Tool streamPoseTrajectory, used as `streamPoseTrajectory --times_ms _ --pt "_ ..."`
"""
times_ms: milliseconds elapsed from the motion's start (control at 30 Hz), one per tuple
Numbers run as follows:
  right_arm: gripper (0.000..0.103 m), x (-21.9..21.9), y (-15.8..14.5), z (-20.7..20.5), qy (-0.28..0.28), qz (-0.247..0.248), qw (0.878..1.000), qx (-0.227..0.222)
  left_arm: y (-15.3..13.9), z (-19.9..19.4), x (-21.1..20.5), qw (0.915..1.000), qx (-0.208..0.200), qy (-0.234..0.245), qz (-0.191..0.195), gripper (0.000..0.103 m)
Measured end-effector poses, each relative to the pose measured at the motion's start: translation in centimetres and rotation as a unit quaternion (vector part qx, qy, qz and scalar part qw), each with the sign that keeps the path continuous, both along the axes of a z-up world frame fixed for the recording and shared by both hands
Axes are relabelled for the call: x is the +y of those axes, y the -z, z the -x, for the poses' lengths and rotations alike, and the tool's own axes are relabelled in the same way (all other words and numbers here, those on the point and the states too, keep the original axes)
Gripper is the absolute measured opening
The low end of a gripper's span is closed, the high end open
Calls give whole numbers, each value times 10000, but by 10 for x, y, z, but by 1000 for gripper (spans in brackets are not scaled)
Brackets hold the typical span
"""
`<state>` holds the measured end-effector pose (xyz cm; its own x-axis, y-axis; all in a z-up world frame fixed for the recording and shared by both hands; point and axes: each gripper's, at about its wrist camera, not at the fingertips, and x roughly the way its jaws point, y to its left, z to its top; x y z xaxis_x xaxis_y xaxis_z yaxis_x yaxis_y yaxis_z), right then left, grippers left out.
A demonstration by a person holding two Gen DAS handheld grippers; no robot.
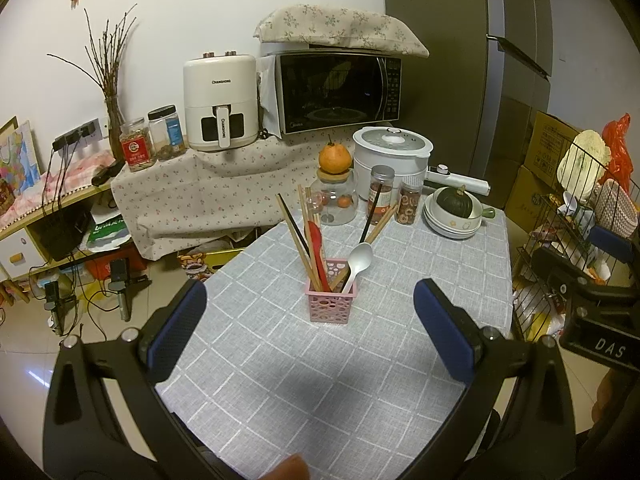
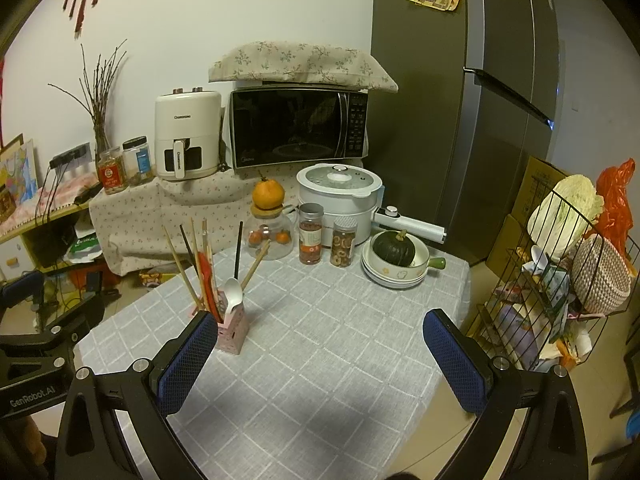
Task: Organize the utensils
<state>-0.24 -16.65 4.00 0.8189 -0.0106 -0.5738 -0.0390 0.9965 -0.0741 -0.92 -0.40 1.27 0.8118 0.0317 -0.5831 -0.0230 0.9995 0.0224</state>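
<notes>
A pink perforated holder (image 1: 329,300) stands on the grey checked tablecloth (image 1: 280,360). It holds several wooden and black chopsticks (image 1: 294,232), a red utensil (image 1: 318,252) and a white spoon (image 1: 357,264). My left gripper (image 1: 310,322) is open and empty, just in front of the holder. My right gripper (image 2: 320,352) is open and empty, to the right of the holder (image 2: 232,330), whose left side is hidden behind my left finger (image 2: 188,360). The spoon (image 2: 233,294) and chopsticks (image 2: 188,256) stick up from it.
At the table's far edge stand a glass jar with an orange on top (image 1: 335,196), two snack jars (image 1: 380,194), a white cooker (image 1: 392,156) and stacked bowls with a green squash (image 1: 454,208). A wire rack (image 2: 560,280) stands right of the table.
</notes>
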Motion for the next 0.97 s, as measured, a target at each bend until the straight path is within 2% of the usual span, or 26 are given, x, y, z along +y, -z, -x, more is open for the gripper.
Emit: streamPoseTrajectory --times_ms 633,967 --pt "103 0 1 2 11 7 10000 -1 1 -2 3 9999 87 73 21 103" --pt "103 -5 -1 -3 64 16 10000 52 12 -7 2 9994 265 236 62 103"
